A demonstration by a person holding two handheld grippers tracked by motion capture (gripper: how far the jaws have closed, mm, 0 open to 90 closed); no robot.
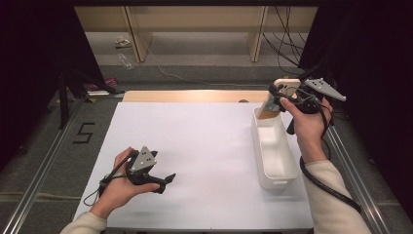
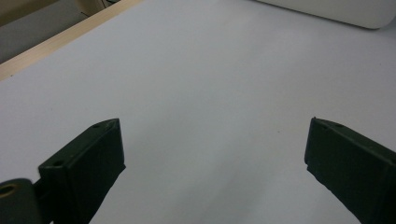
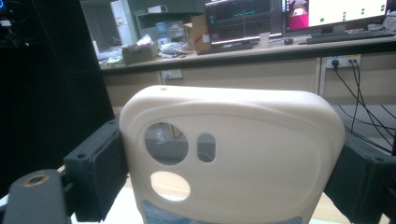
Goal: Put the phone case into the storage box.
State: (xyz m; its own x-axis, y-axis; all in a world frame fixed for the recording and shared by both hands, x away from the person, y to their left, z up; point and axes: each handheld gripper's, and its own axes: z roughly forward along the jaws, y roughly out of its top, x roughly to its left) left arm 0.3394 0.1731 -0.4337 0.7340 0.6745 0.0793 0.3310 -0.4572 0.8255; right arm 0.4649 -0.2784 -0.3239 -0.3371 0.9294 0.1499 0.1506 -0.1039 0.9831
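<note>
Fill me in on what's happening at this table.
A person works with a gripper in each hand. The right gripper is shut on a beige phone case, held up above the far end of a white rectangular bin at the right side of the white table. The left gripper is open with nothing between its jaws, resting low over the table near its front left.

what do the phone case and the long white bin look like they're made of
Phone case: probably soft silicone or matte plastic, cream, with rounded edges, no glare and moulded camera cutouts. White bin: likely rigid plastic, smooth with a slight sheen, thin walls and rounded corners. Neither material is certain by look.
</note>
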